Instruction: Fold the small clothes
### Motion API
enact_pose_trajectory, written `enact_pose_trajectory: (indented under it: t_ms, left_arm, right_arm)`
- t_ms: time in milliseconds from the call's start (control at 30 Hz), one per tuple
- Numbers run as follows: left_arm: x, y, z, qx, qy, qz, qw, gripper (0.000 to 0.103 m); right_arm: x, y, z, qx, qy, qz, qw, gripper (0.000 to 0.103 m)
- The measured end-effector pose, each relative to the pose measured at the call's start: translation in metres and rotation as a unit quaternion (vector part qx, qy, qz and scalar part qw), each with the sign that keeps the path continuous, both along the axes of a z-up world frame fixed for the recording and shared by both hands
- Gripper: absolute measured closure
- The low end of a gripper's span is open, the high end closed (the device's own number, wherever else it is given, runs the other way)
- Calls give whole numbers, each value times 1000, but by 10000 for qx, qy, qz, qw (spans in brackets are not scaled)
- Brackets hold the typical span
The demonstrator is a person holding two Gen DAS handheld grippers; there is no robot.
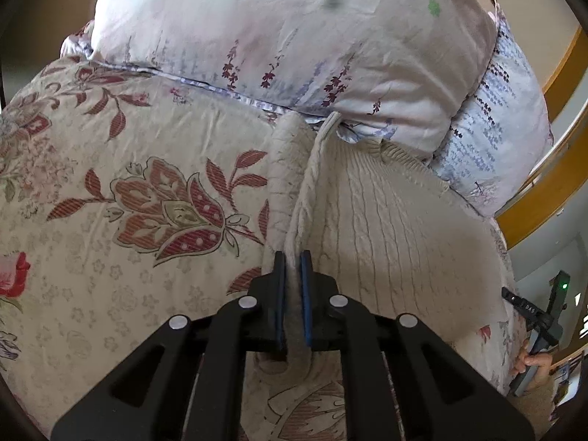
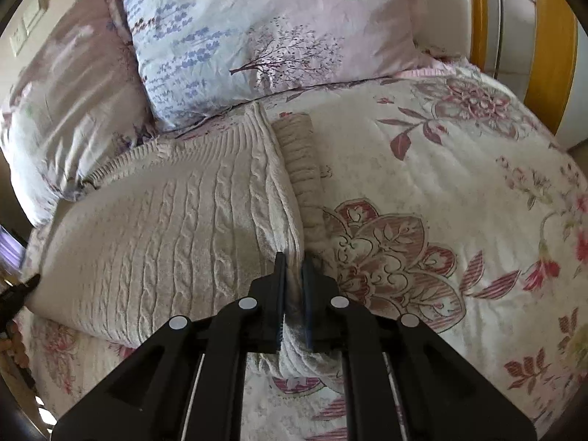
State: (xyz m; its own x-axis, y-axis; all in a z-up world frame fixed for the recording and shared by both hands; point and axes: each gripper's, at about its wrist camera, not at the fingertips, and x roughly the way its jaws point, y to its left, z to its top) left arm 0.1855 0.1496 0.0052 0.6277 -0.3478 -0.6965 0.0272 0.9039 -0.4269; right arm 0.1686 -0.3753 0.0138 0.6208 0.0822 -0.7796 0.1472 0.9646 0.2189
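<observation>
Both claws (image 1: 293, 259) clamped on sweater (image 1: 386, 213)

Cable-knit sweater (image 2: 165, 228), printed cloth bedspread (image 2: 459, 169), probably glossy wooden headboard (image 2: 551, 36).

Soft, even daylight fills both fisheye views, brightest on the pale floral pillow (image 1: 286, 36) far ahead of each tool, with a faint shadow on the cream cable-knit sweater (image 2: 176, 228) beside the blue pads, strong barrel bending and dark vignetting at the rims, and mild blur.
</observation>
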Motion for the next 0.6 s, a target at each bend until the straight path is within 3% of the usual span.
enact_pose_trajectory:
  t_ms: [100,167,233,267,400,533,600]
  left_arm:
    - [-1,0,6,3,-38,19,10000,89]
    - [-4,0,14,62,-186,83,9998,78]
    - [-9,-4,27,190,-492,135,9985,68]
    - [-11,-7,32,238,-593,124,9979,61]
    - [-12,-32,43,436,-826,-262,9953,55]
    - [-5,-48,31,594,-628,-447,9953,53]
    - [-1,-49,19,668,-412,-445,9959,53]
  right_arm:
    - [1,3,6,-83,26,-19,10000,89]
    - [-3,7,18,-156,-186,-25,9997,83]
    - [-5,15,28,-250,-417,67,9988,56]
    - [-5,21,33,-287,-506,169,9982,53]
    - [4,45,36,-393,-529,604,9960,53]
    - [14,63,25,-427,-321,815,9952,53]
    - [17,66,11,-551,3,842,9949,51]
